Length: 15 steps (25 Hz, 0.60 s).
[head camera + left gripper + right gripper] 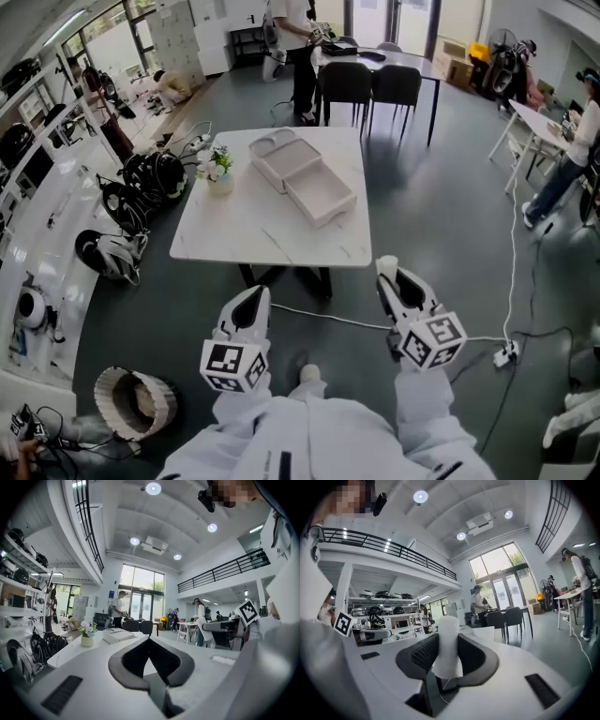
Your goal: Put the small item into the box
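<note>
Left gripper (251,298): its own view (150,641) is showing the dark pads meeting at their tips, with nothing between them; it is pointing level toward the table.
Right gripper (389,274): the jaws are standing partly apart and are clamping a small white item (447,644), which is rising upright between the pads (422,656) and standing proud of their tips.
Small item: it is sitting in the right gripper, short of the table and well apart from the box.
Box (322,194): it is lying open on the far right part of the white table (234,230); the shallow base is facing up, with the lid (284,155) just beside it on the far side, seemingly touching.
Table: both grippers are hanging side by side off its near edge, over the grey floor.
Vase of flowers (218,173): it is standing near the table's left edge, apart from the box.
Surroundings: helmets (141,178) are lying on the floor left of the table; dark chairs (370,84) are standing beyond it.
</note>
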Motion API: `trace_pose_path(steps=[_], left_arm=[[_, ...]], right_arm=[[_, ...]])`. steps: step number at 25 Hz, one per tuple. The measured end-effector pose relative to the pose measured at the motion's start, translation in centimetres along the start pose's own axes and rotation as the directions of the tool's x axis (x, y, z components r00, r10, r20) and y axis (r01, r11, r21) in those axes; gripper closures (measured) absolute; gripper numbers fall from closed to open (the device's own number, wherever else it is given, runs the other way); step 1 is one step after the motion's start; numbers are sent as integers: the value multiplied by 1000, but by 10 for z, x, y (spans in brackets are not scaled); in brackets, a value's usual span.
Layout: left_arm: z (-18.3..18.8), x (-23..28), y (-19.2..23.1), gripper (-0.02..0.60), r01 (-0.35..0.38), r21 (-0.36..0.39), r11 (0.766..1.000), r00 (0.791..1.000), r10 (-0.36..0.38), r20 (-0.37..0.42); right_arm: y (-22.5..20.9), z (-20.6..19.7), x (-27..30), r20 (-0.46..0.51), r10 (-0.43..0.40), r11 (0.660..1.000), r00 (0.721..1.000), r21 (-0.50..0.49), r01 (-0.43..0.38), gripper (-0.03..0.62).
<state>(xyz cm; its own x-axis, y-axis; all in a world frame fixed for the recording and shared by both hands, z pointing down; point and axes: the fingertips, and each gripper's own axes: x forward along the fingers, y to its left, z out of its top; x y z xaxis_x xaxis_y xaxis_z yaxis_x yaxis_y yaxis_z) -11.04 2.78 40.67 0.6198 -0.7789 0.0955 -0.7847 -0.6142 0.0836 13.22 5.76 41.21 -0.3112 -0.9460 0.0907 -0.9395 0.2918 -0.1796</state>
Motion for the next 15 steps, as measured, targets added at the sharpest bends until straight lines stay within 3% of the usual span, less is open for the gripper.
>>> trace_pose_path(steps=[15], left_arm=[[0, 90, 63, 589, 57, -31, 998, 998, -57, -10]], right_arm=[[-23, 5, 96, -10, -35, 999, 999, -2, 35, 480]])
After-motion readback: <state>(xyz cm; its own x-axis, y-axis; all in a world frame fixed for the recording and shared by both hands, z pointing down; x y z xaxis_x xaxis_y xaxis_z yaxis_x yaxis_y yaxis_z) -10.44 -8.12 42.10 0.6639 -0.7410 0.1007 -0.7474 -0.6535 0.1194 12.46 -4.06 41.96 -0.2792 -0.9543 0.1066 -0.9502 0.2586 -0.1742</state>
